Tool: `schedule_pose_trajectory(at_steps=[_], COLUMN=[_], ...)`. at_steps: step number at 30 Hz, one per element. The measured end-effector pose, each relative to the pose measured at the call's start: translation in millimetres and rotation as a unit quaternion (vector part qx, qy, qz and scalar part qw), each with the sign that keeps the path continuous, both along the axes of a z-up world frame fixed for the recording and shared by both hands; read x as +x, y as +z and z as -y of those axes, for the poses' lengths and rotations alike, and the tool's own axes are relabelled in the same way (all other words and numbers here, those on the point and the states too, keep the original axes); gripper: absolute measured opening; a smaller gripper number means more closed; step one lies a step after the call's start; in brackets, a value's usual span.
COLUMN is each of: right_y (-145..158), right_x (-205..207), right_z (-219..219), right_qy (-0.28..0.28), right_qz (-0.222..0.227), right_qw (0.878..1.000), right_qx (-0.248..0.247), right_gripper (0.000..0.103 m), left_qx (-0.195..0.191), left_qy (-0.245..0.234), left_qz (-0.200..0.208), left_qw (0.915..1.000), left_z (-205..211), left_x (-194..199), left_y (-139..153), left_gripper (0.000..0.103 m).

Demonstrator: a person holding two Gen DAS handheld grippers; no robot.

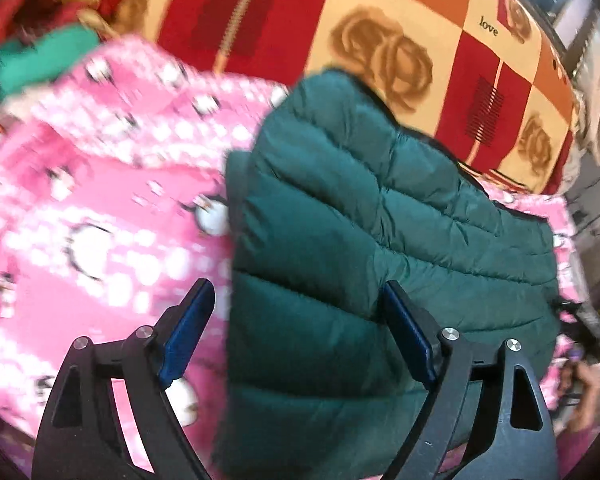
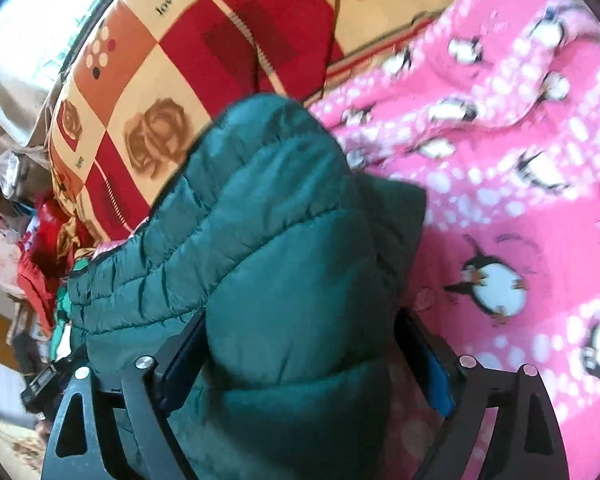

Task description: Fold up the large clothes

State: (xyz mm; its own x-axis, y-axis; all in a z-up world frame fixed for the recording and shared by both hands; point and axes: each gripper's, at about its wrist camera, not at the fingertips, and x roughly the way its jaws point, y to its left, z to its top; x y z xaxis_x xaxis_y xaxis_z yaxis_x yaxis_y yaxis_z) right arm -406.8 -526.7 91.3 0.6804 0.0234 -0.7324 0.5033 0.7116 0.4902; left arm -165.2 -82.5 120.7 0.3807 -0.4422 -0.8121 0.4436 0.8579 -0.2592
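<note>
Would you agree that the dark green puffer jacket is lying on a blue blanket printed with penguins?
Not quite: the blanket is pink, not blue. The right wrist view shows it plainly, penguins included, with the dark green puffer jacket lying on it.

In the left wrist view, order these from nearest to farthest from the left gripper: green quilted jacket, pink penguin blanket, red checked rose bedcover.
1. Green quilted jacket, between the left gripper fingers.
2. Pink penguin blanket, left, under the jacket.
3. Red checked rose bedcover, top, beyond both.
</note>
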Motion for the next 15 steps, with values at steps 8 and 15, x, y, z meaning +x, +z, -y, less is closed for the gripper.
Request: schedule_pose_trajectory(at_steps=[8,15], right_y=[63.3,65.4], right_x=[-29.2,-21.7], right_z=[-42.2,-97.5], right_qy=[-0.003,0.025], right_qz=[0.019,0.029], right_qw=[0.992,0.985], right_qx=[-0.124,-0.166], right_gripper=[0.088,0.088], left_qx=[0.048,0.057], left_qy=[0.021,0.017], left_qz=[0.116,0.126], left_qw=[0.9918,0.9902], left_z=[-1.2,24.6], left_x=[-53.5,-84.8], left_y=[32.1,26.9], left_gripper=[0.085,0.085])
